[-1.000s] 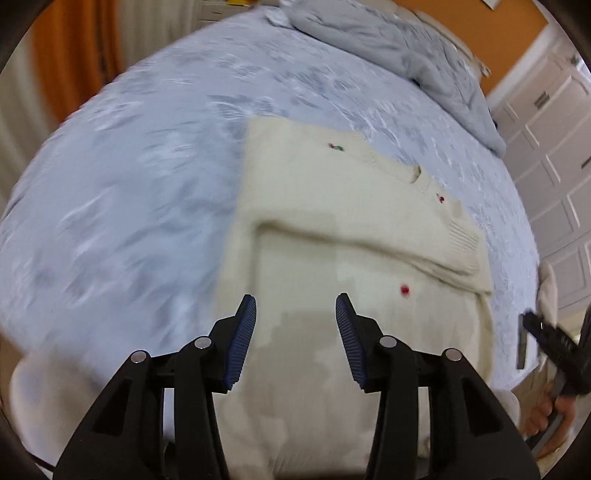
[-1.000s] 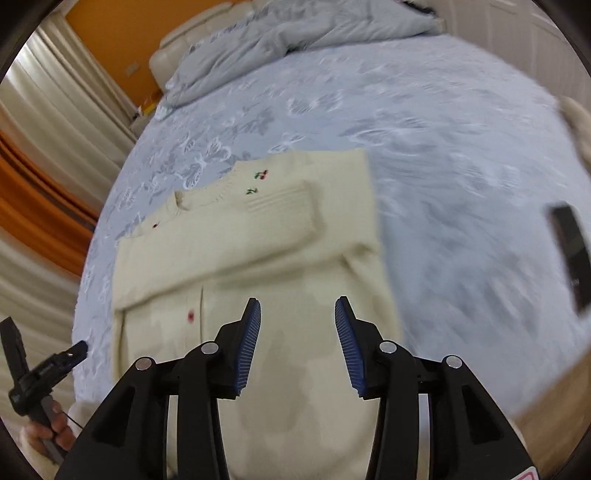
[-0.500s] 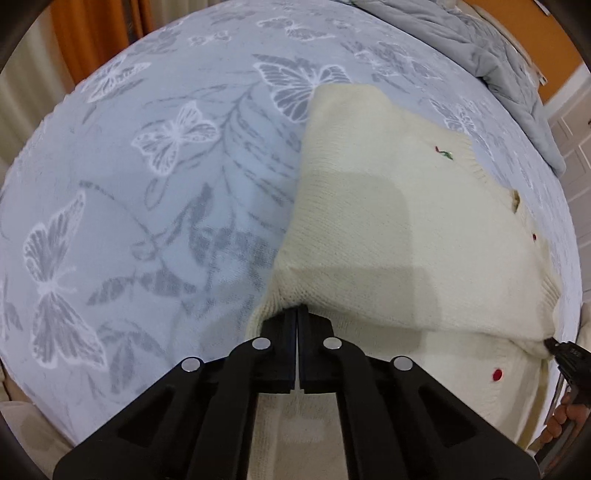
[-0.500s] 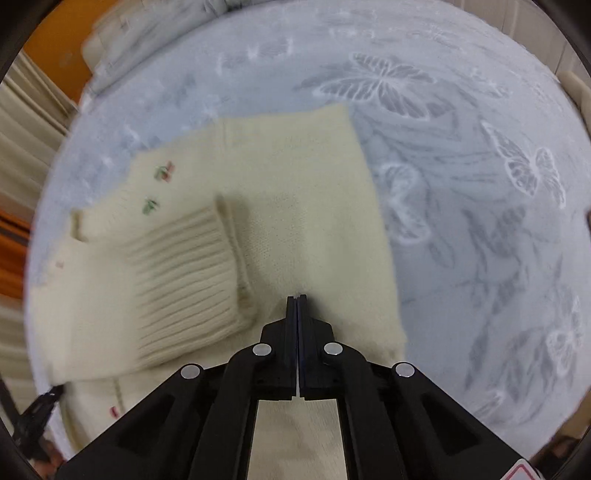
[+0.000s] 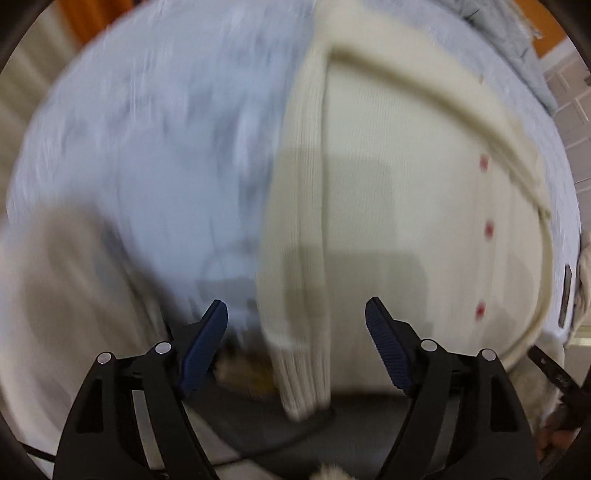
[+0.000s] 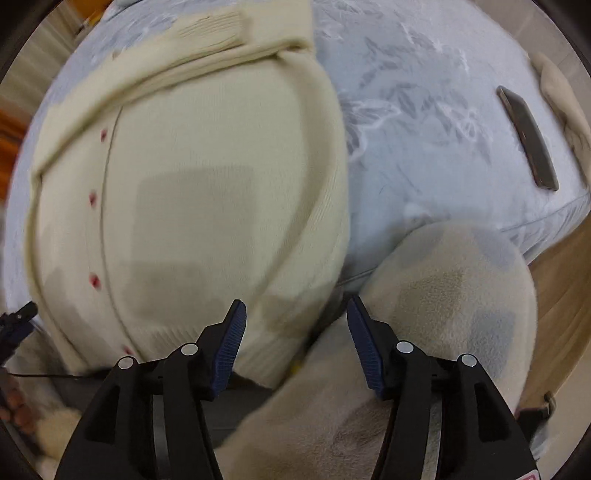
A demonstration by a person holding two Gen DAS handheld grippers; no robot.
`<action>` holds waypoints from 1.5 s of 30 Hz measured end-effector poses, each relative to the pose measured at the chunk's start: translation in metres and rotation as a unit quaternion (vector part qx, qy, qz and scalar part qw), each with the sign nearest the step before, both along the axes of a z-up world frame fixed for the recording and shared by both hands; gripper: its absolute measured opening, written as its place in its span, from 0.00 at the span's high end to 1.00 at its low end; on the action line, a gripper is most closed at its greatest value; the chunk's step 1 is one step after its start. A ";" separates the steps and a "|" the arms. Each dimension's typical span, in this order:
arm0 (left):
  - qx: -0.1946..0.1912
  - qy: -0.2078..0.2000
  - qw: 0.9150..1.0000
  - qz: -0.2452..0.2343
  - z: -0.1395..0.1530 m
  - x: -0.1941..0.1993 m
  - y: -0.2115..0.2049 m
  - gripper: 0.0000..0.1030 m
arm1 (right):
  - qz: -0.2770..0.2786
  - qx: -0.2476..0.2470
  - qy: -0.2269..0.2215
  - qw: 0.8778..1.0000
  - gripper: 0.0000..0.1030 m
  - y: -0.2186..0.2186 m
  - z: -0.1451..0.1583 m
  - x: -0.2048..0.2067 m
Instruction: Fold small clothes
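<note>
A cream knitted cardigan (image 5: 388, 203) (image 6: 203, 184) with red buttons (image 5: 488, 230) lies flat on the pale blue butterfly bedcover (image 5: 166, 147) (image 6: 424, 129). Its sleeves are folded across the chest, one ribbed cuff (image 6: 210, 26) on top. My left gripper (image 5: 295, 304) points down over the hem's left corner, its jaws opening; the ribbed side edge lies below them, untouched by the pads. My right gripper (image 6: 295, 304) hangs over the hem's right corner, also opening, gripping nothing. Each view shows the other gripper at its edge.
A dark phone (image 6: 528, 136) lies on the bedcover to the right, with a beige cloth (image 6: 561, 96) beyond it. A person's beige fleece (image 6: 443, 295) bulges at the bed's near edge. A grey duvet (image 5: 517, 37) lies at the far end.
Half a second ago both grippers were shut low over the cardigan's upper part. Both have since drawn back to the bottom hem and opened, with the views now blurred by motion.
</note>
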State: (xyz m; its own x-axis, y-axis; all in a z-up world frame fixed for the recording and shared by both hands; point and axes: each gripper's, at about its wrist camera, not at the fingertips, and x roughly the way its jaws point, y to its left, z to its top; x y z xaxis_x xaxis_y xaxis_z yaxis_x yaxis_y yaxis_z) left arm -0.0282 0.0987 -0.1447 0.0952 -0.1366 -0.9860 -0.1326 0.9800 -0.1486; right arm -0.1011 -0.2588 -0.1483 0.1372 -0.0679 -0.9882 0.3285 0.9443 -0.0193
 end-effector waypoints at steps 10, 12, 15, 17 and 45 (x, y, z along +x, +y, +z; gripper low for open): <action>-0.009 0.050 0.998 0.022 -0.044 0.006 -0.007 0.32 | 0.048 -0.008 0.080 0.996 0.50 0.030 -0.044 0.030; -0.046 0.047 0.998 0.019 -0.043 0.005 -0.004 0.54 | 0.039 0.010 0.077 0.996 0.76 0.025 -0.045 0.031; -0.060 0.036 0.997 0.017 -0.029 -0.001 0.004 0.86 | 0.009 0.067 0.049 0.996 0.91 0.003 -0.036 0.019; -0.098 0.017 0.994 0.033 -0.010 -0.008 0.017 0.88 | -0.003 0.102 0.014 0.995 0.92 -0.009 -0.020 0.008; -0.068 -0.264 0.959 0.080 0.114 0.178 0.021 0.24 | -0.138 0.155 -0.337 0.918 0.38 -0.133 0.092 0.151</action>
State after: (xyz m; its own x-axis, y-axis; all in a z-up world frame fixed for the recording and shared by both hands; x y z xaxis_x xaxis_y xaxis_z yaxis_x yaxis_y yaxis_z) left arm 0.1500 0.1196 -0.0304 0.6068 -0.2025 -0.7686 -0.1514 0.9199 -0.3619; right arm 0.0500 -0.3920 -0.0564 0.7451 0.0779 -0.6624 0.3952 0.7484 0.5325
